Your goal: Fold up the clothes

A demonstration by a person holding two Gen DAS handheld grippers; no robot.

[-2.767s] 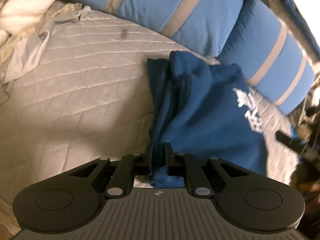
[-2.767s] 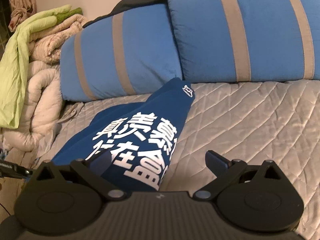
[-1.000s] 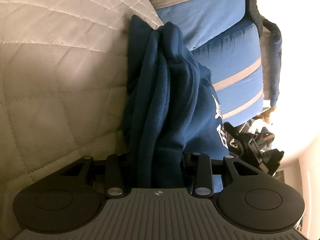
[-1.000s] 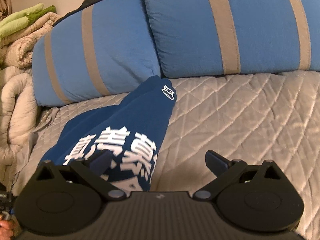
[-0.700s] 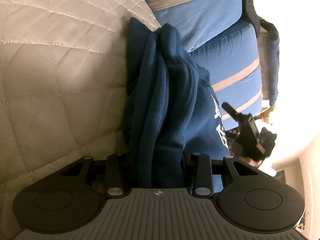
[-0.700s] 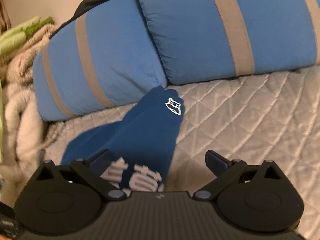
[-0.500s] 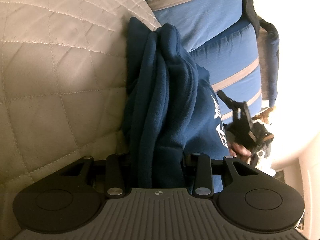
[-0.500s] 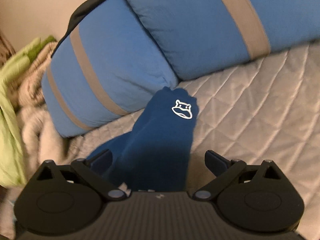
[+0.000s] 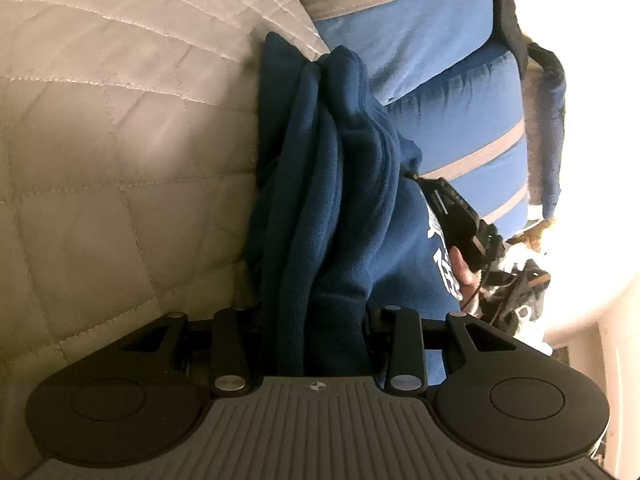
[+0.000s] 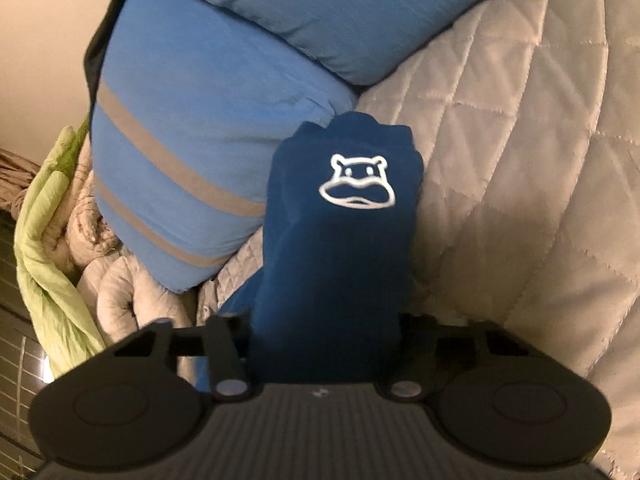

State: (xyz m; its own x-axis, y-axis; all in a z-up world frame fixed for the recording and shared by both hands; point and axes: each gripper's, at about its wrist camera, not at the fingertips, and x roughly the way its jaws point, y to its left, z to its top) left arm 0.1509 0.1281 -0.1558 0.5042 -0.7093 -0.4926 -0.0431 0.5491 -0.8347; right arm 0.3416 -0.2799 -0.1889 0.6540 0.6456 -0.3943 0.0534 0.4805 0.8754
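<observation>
My left gripper (image 9: 316, 320) has its jaws closed on a thick bunch of the navy sweatshirt (image 9: 332, 184); the gathered folds run up from between the jaws toward the pillows. The garment lies on the quilted grey bedspread (image 9: 120, 140), its far end against the blue pillow with grey stripes (image 9: 420, 40). White print shows on its right-hand panel.

My right gripper (image 10: 324, 320) has its jaws pressed in on both sides of a folded stack of the same sweatshirt (image 10: 336, 248). A white hippo-face logo (image 10: 357, 186) sits on top, near the far end of the stack. That end touches the striped pillow (image 10: 192, 152), with a second blue pillow (image 10: 340, 12) above it.

From the left wrist view, the right gripper (image 9: 456, 216) shows at the garment's far side, a thumb (image 9: 460, 268) on its body.

Left of the bed: a lime-green blanket (image 10: 44, 240) and a rumpled beige comforter (image 10: 116, 288), heaped together. Quilted bedspread (image 10: 540, 160) fills the right.
</observation>
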